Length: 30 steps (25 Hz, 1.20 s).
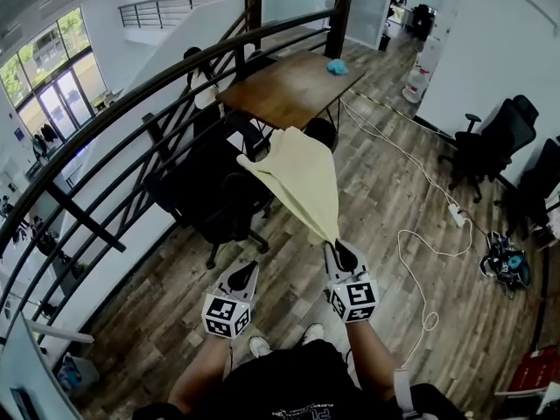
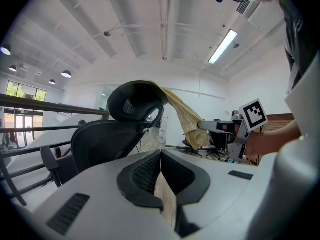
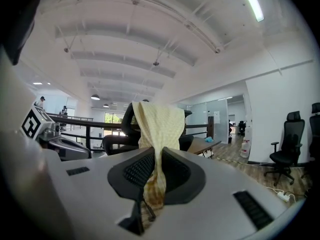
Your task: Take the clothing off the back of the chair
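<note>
A pale yellow garment (image 1: 302, 182) stretches from the back of a black office chair (image 1: 219, 204) to my right gripper (image 1: 339, 245), which is shut on its near end. In the right gripper view the cloth (image 3: 156, 129) runs down between the pads of that gripper (image 3: 156, 156) and is still draped over the chair's headrest (image 3: 131, 121). My left gripper (image 1: 248, 269) hangs beside the right one, short of the chair. Its jaws (image 2: 160, 156) are shut with nothing in them. From the left gripper view, the garment (image 2: 182, 111) comes off the headrest (image 2: 137, 104) toward the right gripper (image 2: 202, 126).
A dark railing (image 1: 131, 112) runs along the left behind the chair. Beyond it stands a wooden table (image 1: 289, 86) with a blue object (image 1: 338, 66) on it. White cables (image 1: 420, 234) lie on the wood floor at the right, near more black chairs (image 1: 490, 147).
</note>
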### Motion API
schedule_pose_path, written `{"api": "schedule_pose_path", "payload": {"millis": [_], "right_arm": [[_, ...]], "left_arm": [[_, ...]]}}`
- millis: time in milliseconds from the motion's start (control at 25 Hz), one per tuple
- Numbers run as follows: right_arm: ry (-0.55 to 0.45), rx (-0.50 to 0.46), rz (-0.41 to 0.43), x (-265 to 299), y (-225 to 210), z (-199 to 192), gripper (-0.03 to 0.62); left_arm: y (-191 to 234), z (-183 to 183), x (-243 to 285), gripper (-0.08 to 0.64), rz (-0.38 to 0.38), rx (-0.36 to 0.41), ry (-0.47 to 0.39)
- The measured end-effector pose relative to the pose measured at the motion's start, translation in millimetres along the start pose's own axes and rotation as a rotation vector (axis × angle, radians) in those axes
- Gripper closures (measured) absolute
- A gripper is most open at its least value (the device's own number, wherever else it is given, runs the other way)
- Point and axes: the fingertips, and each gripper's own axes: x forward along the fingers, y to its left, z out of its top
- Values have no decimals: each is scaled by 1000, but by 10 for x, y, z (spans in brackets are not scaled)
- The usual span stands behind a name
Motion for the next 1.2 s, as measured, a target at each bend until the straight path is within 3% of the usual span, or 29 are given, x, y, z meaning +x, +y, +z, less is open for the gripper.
{"api": "schedule_pose_path", "payload": {"millis": [240,840,1200], "right_arm": [[12,-2,-18,-163,1,-36,534],[-47,28,120,-561,-159,1,535],[-44,13,141,-839,-303,-58,535]], "left_arm": [[-113,-23,-41,548,-14,4,3],[-673,-67,-49,548,94,-24,-25],[-973,-162,-114,548,128,-29,-17]]}}
